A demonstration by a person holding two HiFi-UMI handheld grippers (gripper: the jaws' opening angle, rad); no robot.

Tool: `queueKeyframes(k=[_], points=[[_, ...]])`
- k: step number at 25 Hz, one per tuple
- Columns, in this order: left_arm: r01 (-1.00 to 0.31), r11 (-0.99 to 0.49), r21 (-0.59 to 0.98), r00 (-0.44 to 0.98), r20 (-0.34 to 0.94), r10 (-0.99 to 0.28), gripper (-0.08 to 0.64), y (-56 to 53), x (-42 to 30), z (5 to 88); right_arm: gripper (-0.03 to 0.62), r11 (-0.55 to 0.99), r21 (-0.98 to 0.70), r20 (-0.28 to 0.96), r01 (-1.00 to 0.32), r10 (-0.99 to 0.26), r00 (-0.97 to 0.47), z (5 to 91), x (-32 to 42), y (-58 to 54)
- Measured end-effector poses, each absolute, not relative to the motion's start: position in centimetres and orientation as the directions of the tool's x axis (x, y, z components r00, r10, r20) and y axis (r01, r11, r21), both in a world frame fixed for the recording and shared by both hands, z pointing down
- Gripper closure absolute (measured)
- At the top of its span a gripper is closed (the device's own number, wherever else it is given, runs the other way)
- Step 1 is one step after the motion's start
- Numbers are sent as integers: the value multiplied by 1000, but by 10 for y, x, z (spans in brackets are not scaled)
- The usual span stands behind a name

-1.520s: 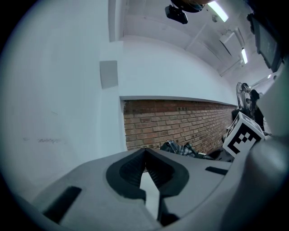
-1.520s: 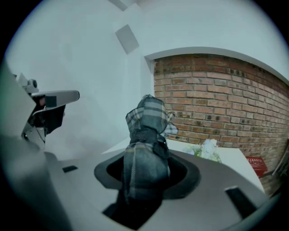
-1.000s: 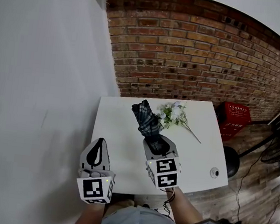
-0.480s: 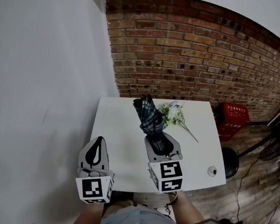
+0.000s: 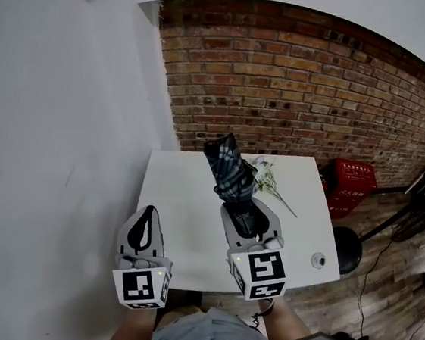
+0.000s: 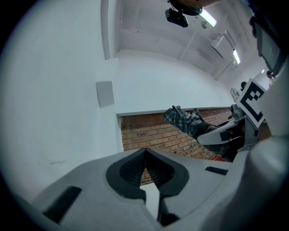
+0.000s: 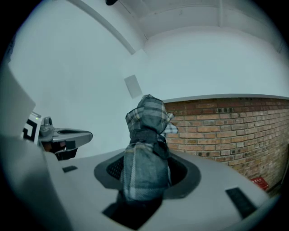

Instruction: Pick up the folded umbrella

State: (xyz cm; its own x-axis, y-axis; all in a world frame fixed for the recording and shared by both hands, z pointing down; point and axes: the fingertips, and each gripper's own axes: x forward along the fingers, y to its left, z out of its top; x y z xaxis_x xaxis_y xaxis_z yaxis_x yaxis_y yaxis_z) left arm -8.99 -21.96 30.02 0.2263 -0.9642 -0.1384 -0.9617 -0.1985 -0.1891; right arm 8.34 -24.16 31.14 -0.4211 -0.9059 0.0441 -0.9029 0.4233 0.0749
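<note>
The folded umbrella (image 5: 231, 174), in dark plaid, is clamped in the right gripper (image 5: 248, 209). From the jaws it sticks out toward 11 o'clock in the head view, and its far end overlaps the foot of the brick wall (image 5: 306, 85). In the right gripper view the umbrella (image 7: 146, 149) fills the gap between the jaws of the right gripper (image 7: 146, 172). They stand about half apart, and both pads press on its fabric. A strap wraps its middle, and its tip stands free in the air before the wall, not touching the desk.

The left gripper (image 5: 147, 217) hangs at 8 o'clock of the right one, over the near left edge of the desk (image 5: 184, 215). In its own view the left gripper (image 6: 145, 153) has its jaws together at the tips with nothing between them, and the umbrella (image 6: 187, 121) shows at 2 o'clock.

On the desk, flowers (image 5: 269, 178) lie just at 3 o'clock of the umbrella. A small round object (image 5: 318, 260) sits near the right edge.
</note>
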Motion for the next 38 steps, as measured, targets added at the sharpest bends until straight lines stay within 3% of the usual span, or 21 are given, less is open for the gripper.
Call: queueKeyframes(k=[31, 38], points=[[-963, -168, -209, 214, -222, -951, 554, -192, -87, 263, 400, 411, 125, -184, -903, -885, -428, 259, 95, -195], [-964, -163, -209, 211, -232, -950, 554, -190, -89, 256, 399, 394, 127, -181, -910, -893, -412, 251, 97, -193]])
